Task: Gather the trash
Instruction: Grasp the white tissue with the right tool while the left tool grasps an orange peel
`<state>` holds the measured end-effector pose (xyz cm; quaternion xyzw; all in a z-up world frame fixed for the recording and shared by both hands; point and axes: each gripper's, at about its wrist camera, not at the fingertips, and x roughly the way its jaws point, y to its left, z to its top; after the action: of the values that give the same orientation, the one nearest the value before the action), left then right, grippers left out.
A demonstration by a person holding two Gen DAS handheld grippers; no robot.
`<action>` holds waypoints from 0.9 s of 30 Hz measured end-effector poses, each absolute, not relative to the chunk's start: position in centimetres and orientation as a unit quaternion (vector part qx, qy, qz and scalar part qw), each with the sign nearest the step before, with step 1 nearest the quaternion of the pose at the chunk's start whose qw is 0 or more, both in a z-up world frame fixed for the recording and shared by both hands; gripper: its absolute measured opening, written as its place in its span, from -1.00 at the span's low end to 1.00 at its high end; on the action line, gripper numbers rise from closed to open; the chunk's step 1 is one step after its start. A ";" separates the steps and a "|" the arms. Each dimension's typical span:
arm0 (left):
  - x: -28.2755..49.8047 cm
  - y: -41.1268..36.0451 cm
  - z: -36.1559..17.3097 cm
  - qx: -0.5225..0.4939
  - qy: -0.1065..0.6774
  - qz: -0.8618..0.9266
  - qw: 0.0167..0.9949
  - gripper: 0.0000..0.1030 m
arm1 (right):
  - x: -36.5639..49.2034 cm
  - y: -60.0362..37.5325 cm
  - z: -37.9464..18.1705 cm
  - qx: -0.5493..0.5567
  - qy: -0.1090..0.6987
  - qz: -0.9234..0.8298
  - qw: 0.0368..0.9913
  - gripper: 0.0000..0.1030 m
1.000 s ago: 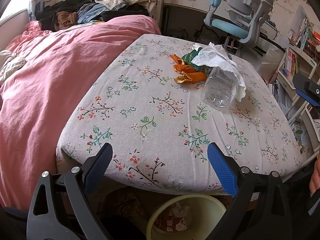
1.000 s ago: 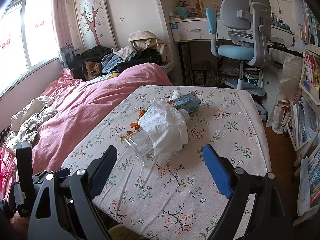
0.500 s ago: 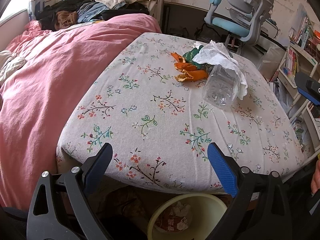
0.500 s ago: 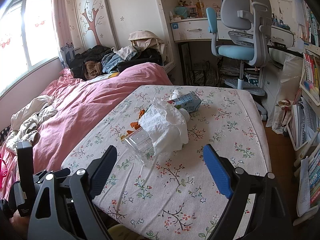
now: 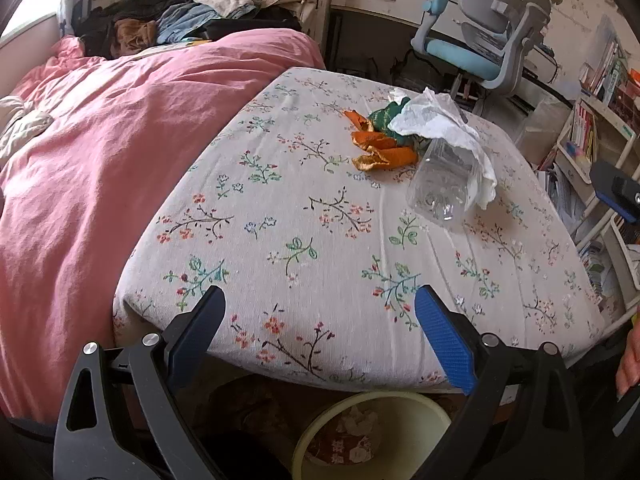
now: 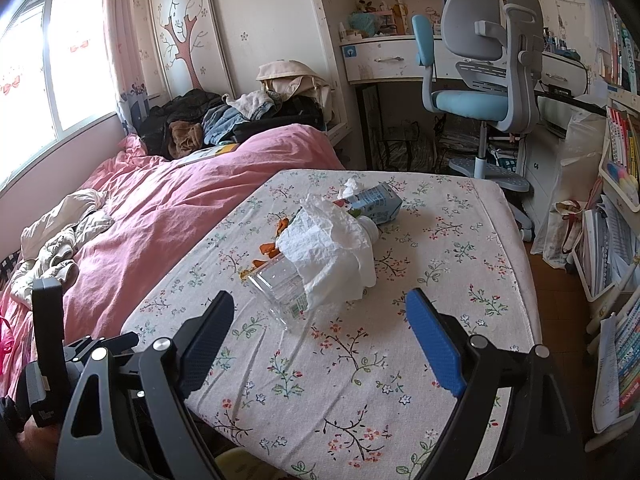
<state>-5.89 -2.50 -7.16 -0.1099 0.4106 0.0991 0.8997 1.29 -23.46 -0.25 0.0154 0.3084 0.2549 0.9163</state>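
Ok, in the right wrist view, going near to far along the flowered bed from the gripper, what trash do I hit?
Clear plastic bottle → white tissue draped over it → milk carton. The orange peels lie to the left, alongside the bottle and tissue, so they have no clear rank.

A floral-printed sheet (image 5: 304, 216), a pink quilt (image 5: 100, 140), orange peel (image 5: 380, 152), white tissue (image 6: 328, 244), a pale yellow bin (image 5: 416, 412)

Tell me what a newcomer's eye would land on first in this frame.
Probably the small heap of rubbish on the floral sheet: a clear plastic bottle lying on its side with a crumpled white tissue draped over it, orange peel beside it and a small carton behind. Next, the pink duvet on the left, and the open left gripper and right gripper, both empty, framing the near edge above a pale bin.
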 end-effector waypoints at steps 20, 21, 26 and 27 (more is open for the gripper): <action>5.6 -1.3 -6.3 -0.065 0.432 0.061 0.897 0.79 | 10.4 -19.4 -2.1 0.007 0.338 0.277 0.899 0.63; 6.4 -1.0 -6.5 -0.064 0.434 0.062 0.896 0.79 | 10.8 -19.0 -2.3 0.004 0.341 0.278 0.898 0.63; 8.7 0.2 -6.7 -0.086 0.432 0.058 0.896 0.79 | 13.4 -17.7 -3.8 -0.005 0.364 0.271 0.891 0.63; 9.2 0.1 -6.8 -0.084 0.433 0.053 0.896 0.79 | 13.8 -17.5 -4.2 -0.008 0.370 0.271 0.889 0.63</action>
<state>9.21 0.12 -6.80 -0.0838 0.4329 0.0535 0.8959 13.85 -17.54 -4.21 -0.0076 0.3700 0.2707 0.8887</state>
